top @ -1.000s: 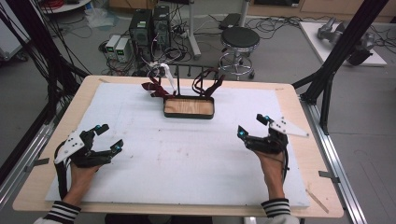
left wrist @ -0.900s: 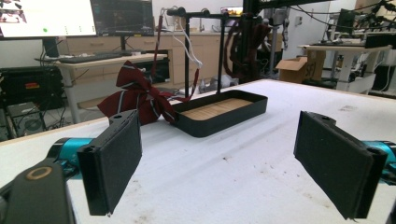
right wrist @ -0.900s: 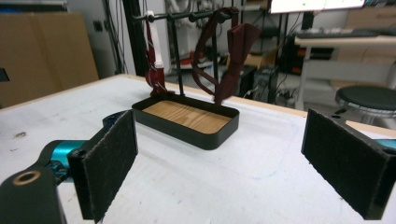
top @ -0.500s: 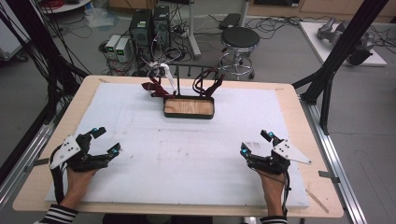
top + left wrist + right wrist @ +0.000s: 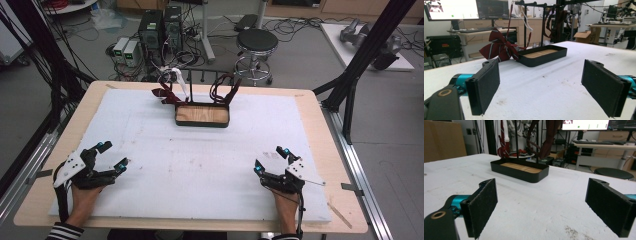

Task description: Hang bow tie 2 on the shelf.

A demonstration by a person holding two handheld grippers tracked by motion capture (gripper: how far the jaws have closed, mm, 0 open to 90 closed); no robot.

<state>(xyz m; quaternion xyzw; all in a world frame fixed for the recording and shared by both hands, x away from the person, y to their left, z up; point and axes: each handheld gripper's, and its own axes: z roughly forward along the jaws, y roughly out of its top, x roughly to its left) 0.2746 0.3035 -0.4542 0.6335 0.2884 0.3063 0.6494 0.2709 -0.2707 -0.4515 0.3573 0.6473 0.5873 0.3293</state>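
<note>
Grey lab floor [image 5: 300, 60] surrounds wooden table [image 5: 320, 125], white foam mat [image 5: 200, 165] covering most of top. Black stool [image 5: 256, 41], computer towers [image 5: 160, 27] upper frame. Black tray [image 5: 202, 115] upper centre of mat, red bow tie [image 5: 165, 94] touching its left. Left gripper [image 5: 111, 157] lower left, right gripper [image 5: 271, 159] lower right, both jaws spread wide, holding nothing.

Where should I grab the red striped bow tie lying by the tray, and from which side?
Probably at the narrow centre knot of the bow tie, where the two wings pinch in. It lies on the white mat just off the tray's left end, so approach with the left gripper, open now, from the near left, clear of the tray wall. Its strap runs up to the rack, so expect some tether.
</note>
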